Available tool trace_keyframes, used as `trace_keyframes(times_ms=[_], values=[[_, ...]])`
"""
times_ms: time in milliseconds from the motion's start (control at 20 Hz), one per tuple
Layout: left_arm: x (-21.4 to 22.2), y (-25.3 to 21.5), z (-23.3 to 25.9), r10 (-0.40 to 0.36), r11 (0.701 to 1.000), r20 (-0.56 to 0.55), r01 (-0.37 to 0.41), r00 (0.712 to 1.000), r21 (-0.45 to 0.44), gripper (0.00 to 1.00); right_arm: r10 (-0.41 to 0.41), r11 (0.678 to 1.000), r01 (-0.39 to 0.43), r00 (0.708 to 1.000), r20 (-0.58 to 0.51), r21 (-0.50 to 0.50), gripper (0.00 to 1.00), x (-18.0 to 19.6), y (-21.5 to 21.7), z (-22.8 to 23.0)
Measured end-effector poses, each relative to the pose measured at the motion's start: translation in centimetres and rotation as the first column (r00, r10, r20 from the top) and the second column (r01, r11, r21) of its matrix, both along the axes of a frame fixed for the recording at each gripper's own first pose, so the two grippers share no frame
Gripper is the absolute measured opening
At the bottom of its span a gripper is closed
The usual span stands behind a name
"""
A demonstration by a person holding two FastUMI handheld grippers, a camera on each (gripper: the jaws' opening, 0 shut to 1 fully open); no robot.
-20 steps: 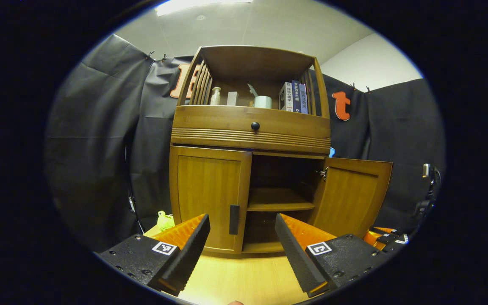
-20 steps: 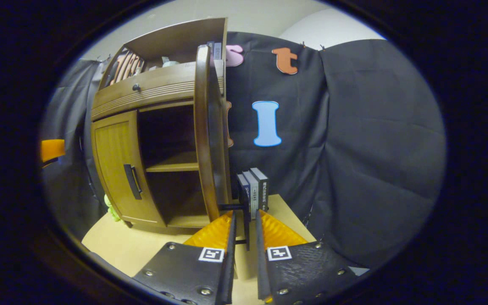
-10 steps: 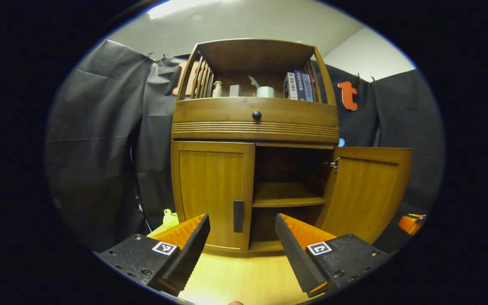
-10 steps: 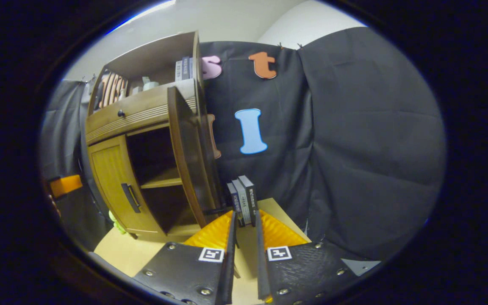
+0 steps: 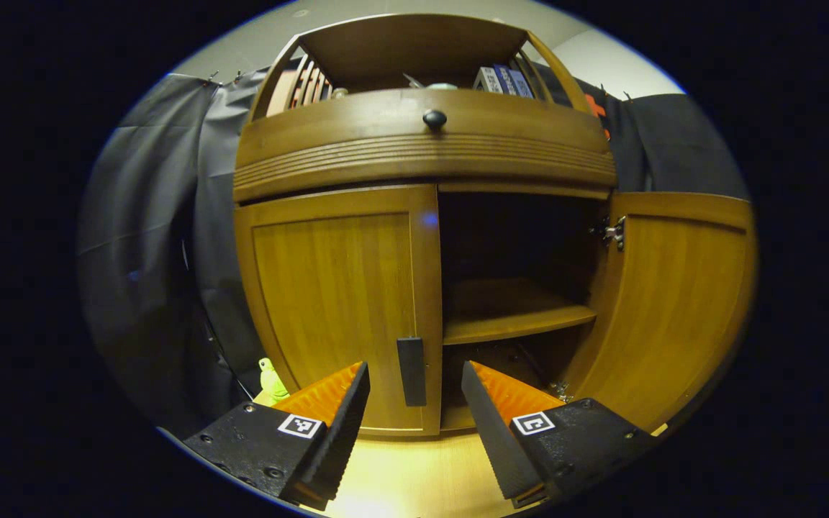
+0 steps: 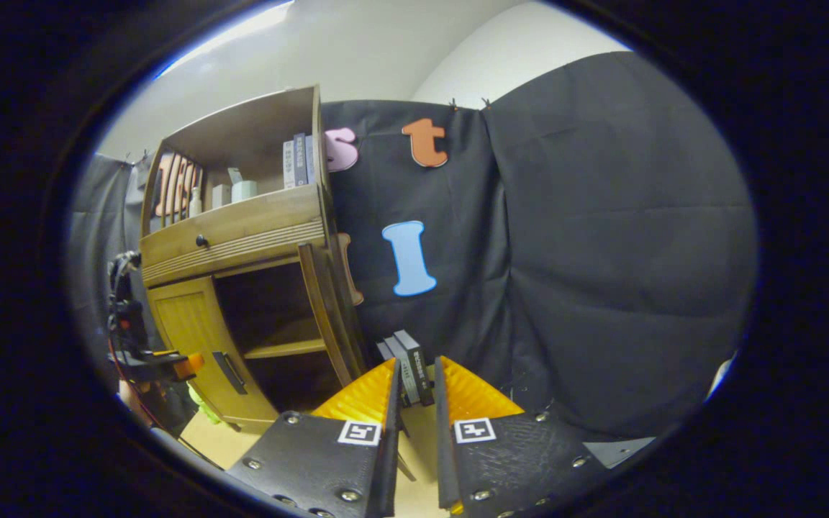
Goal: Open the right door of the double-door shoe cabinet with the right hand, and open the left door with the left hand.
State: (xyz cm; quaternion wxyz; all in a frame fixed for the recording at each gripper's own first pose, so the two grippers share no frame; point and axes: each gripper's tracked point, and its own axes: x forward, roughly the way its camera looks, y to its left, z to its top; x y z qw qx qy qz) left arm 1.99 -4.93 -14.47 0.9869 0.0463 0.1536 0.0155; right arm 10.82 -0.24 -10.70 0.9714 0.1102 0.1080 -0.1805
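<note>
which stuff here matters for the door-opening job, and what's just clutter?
Job:
- left door, closed, with its handle
- right door, swung open
- left gripper, open, fingers either side of the handle
- right gripper, fingers nearly together, nothing between them

Clutter:
- drawer knob
- books on the top shelf
- books on the table
- green object beside the cabinet

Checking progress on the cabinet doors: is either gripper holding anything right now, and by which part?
Nothing is held. The left gripper is open, its jaws either side of the left door's handle, not touching. The right gripper is nearly closed on nothing.
</note>
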Motion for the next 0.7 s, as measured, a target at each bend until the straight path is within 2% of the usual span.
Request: trace_keyframes(times_ms=[50,150,200,300,600,650,700], values=[[0.9,0.5,-0.8,0.008,1.0,-0.014,-0.008,1.0,0.002,0.84,-0.013,1.0,0.013,1.0,0.005,-0.008,0.23,0.1,-0.2,0.1],[2.5,1.4,-2.7,0.022,1.0,-0.051,-0.022,0.998,-0.006,0.82,-0.03,0.999,0.03,1.0,0.005,-0.029,0.23,0.0,-0.6,0.3],[3.4,1.6,-3.3,0.016,1.0,-0.063,-0.017,0.998,-0.019,0.84,-0.035,0.998,0.035,0.999,0.003,-0.046,0.23,-0.1,-0.8,0.4],[5.0,1.7,-4.2,-0.01,0.999,-0.062,0.008,0.998,-0.036,0.8,-0.045,0.996,0.044,0.999,-0.007,-0.075,0.23,-0.3,-1.3,0.3],[8.8,1.7,-7.1,-0.054,0.998,-0.083,0.051,0.995,-0.031,0.77,-0.057,0.996,0.054,0.998,-0.04,-0.071,0.23,-0.6,-1.1,-0.3],[8.8,1.2,-7.3,-0.083,0.995,-0.084,0.078,0.993,-0.06,0.64,-0.053,0.996,0.049,0.997,-0.047,-0.074,0.23,-0.7,-1.0,-0.4],[8.9,0.6,-7.5,-0.099,0.992,-0.084,0.091,0.992,-0.088,0.57,-0.052,0.996,0.047,0.997,-0.051,-0.08,0.23,-0.7,-1.0,-0.4]])
